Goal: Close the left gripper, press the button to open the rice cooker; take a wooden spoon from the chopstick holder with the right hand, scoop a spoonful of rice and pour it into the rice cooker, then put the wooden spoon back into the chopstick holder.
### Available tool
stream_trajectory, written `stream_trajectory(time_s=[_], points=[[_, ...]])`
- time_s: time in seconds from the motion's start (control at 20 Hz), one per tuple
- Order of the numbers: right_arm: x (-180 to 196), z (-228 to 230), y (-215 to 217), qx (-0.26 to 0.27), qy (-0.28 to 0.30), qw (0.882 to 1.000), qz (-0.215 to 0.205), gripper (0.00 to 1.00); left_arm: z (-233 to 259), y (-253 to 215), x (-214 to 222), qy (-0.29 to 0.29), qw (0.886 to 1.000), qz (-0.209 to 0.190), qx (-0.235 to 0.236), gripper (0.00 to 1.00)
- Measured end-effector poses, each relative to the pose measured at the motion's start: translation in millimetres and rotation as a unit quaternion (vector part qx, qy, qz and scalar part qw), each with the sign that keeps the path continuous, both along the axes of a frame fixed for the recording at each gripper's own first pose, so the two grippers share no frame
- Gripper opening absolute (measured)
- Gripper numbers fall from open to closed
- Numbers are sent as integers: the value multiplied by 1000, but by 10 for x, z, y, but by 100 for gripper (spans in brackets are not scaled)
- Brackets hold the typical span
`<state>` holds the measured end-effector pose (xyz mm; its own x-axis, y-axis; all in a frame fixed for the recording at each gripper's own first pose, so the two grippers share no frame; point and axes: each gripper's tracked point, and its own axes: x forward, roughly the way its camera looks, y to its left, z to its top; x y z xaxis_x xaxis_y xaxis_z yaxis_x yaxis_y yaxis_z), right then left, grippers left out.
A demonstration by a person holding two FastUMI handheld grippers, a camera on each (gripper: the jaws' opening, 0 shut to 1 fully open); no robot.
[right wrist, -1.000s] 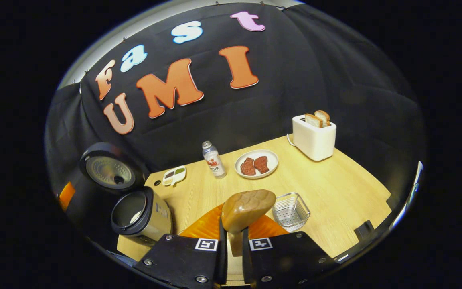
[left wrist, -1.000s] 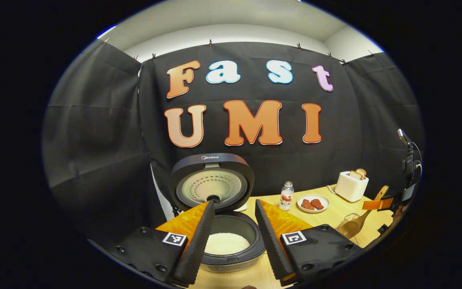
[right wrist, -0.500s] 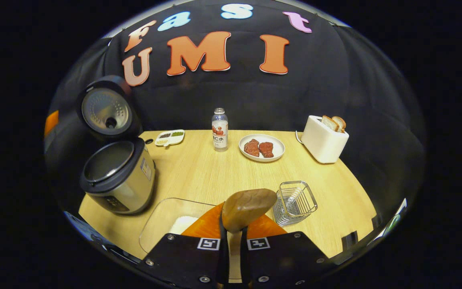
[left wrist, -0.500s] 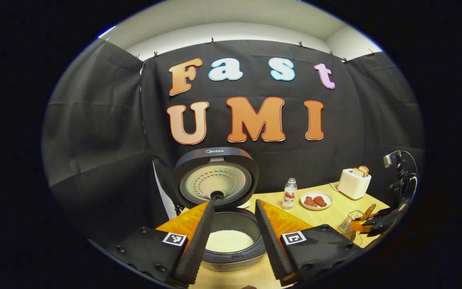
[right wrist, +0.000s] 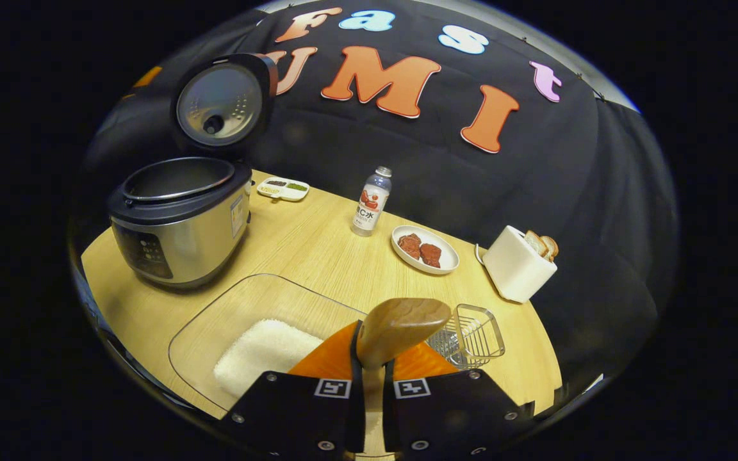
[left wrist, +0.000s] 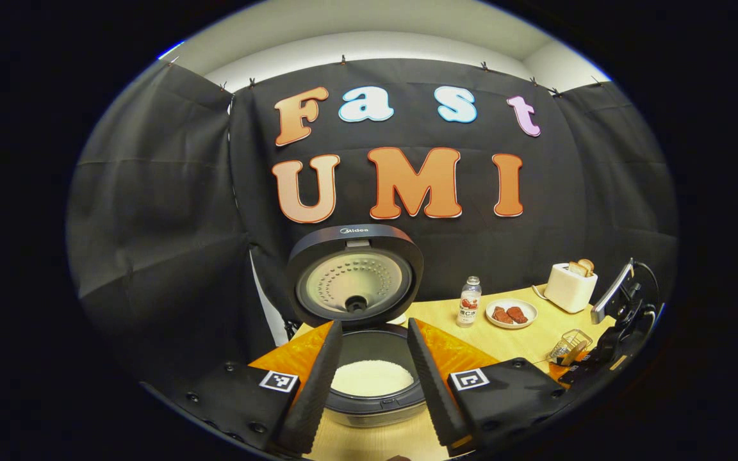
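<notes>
The wooden spoon (right wrist: 401, 325), brown with a smooth rounded bowl, stands clamped between the right gripper (right wrist: 369, 384)'s 2 fingers, above the glass tray (right wrist: 215, 333) of rice. At 10 o'clock sits the open rice cooker (right wrist: 180, 218). The left gripper (left wrist: 372, 384) is spread wide before it.

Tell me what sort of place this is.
Most likely a mock kitchen set up in a recording booth: a wooden table carries an open rice cooker, a toaster and a plate of meat, with black cloth behind.
</notes>
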<state>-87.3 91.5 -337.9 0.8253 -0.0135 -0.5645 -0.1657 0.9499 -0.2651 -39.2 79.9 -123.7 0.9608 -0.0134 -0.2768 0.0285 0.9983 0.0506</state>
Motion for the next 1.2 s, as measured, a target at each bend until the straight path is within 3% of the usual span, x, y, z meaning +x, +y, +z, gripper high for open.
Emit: stream_trajectory(time_s=[0.25,0.45,0.5,0.75,1.05,1.1,1.15,1.2], points=[[-68,-83,161,23,1,1000,-7,10,-16,1,-17,5,1000,-4,7,72],[-88,-38,230,85,0,996,-35,10,-55,66,-2,10,1000,1,3,72],[-93,-20,256,106,-2,993,-42,10,-70,91,-1,12,1000,4,3,66],[-128,-3,427,186,10,981,-58,10,-89,167,33,14,1000,9,2,66],[-137,-5,694,307,46,947,-81,10,-110,200,13,21,1000,7,9,67],[-126,-28,680,324,53,940,-93,10,-119,213,8,22,1000,7,9,72],[-116,-41,664,348,60,929,-108,10,-126,213,-9,24,1000,7,10,67],[-110,-66,667,369,69,919,-123,10,-133,235,6,26,1000,8,11,72]])
